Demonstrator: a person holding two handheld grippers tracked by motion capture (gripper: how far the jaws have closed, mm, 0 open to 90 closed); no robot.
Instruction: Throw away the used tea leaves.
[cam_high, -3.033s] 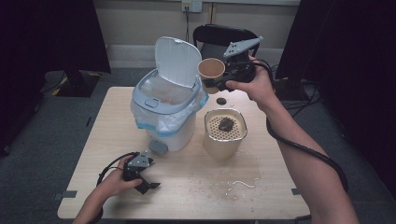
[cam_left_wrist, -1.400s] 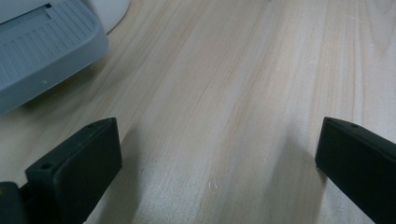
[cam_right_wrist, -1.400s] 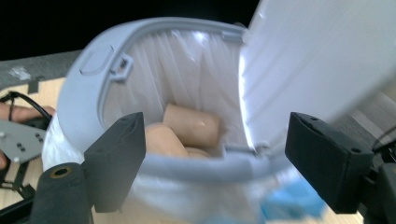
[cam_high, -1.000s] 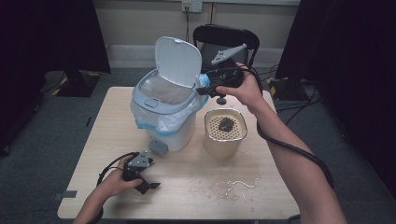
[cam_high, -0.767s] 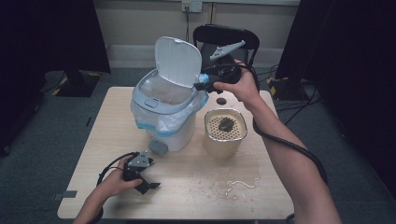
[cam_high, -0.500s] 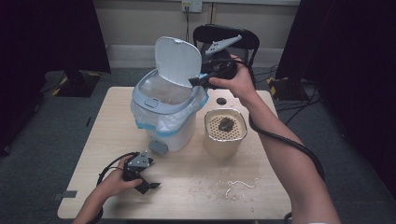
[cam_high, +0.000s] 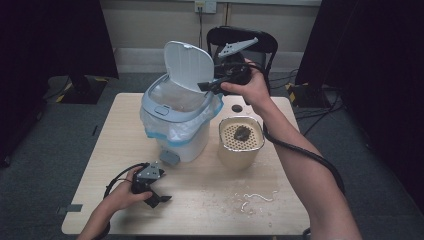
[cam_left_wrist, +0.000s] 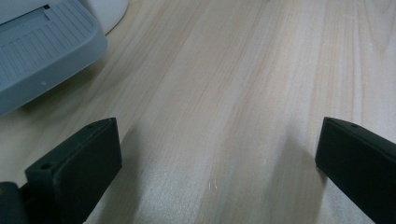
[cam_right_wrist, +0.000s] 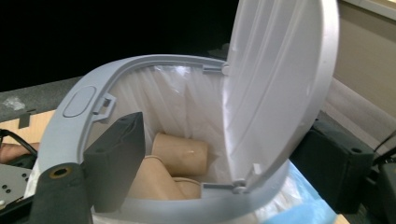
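Cups lie in the open bin, both grippers empty

Paper cups (cam_right_wrist: 180, 154) lie on their sides at the bottom of the lined pedal bin (cam_high: 177, 132), whose lid (cam_high: 189, 65) stands upright at the far side. The right gripper (cam_high: 206, 86) hangs over the bin's mouth just beside the lid's edge, its jaws spread wide and holding nothing; the right gripper view shows one jaw either side of the lid. The left gripper (cam_high: 159, 196) rests on the table (cam_high: 210, 200) near the front edge, jaws apart and empty, with bare wood between them and the grey pedal (cam_left_wrist: 42, 51) just to one side. A cream strainer pot (cam_high: 241, 141) stands just right of the bin.
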